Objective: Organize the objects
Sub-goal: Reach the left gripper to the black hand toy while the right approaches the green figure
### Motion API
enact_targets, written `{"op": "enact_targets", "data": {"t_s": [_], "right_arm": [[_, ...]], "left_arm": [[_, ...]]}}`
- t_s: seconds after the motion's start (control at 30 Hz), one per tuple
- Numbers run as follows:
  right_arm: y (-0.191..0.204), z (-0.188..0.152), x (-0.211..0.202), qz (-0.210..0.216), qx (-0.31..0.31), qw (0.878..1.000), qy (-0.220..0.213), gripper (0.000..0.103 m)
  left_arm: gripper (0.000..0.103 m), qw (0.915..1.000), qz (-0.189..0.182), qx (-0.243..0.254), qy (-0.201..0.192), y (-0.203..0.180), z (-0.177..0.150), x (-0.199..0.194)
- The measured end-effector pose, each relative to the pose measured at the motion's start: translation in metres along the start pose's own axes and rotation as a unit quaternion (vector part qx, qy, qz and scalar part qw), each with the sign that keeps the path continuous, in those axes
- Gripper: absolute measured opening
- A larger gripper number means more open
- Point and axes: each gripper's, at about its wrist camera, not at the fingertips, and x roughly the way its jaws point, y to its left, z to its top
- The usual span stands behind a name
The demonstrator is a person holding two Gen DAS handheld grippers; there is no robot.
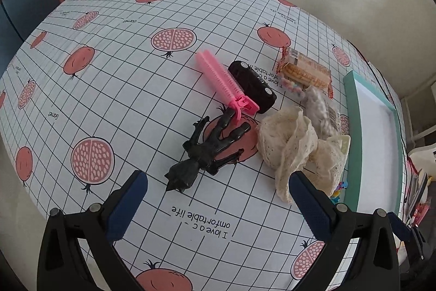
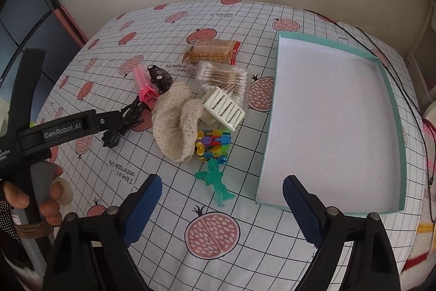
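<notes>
Left tool [image 1: 218,198] hangs released over the counter [image 1: 114,89], holding nothing. Black figure [image 1: 207,152] lies just ahead of it, nearly centred between the fingers, long axis slanting from near-left to far-right; comb [image 1: 226,81] and car [image 1: 252,85] lie beyond. Lace [image 2: 174,122] and green figure [image 2: 216,179] sit mid-counter. Right tool [image 2: 222,201] is also released and empty, green figure just ahead-left. The box [image 2: 392,100], far right, is still unfilled. Judgement: the left tool is nearer the black figure.

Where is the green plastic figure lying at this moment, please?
In the right wrist view, the green plastic figure lies on the tablecloth, just in front of the colourful clips and left of the teal tray.
</notes>
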Motion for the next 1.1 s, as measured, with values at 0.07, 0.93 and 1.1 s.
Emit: {"op": "enact_targets", "data": {"t_s": [0.07,0.93,1.1], "right_arm": [[-0.001,0.002,0.003,0.001,0.003,1.0,0.016,0.088],[0.004,0.001,0.055,0.054,-0.04,0.992,0.105,0.053],[0.008,-0.001,0.064,0.04,-0.049,0.992,0.109,0.049]], "left_arm": [[0.103,0.9999,0.006,0.008,0.001,0.0,0.002,0.003],[0.082,0.9942,0.077,0.075,-0.005,-0.006,0.015,0.038],[0.073,0.9944,0.075,0.075,0.002,-0.004,0.014,0.044]]}}
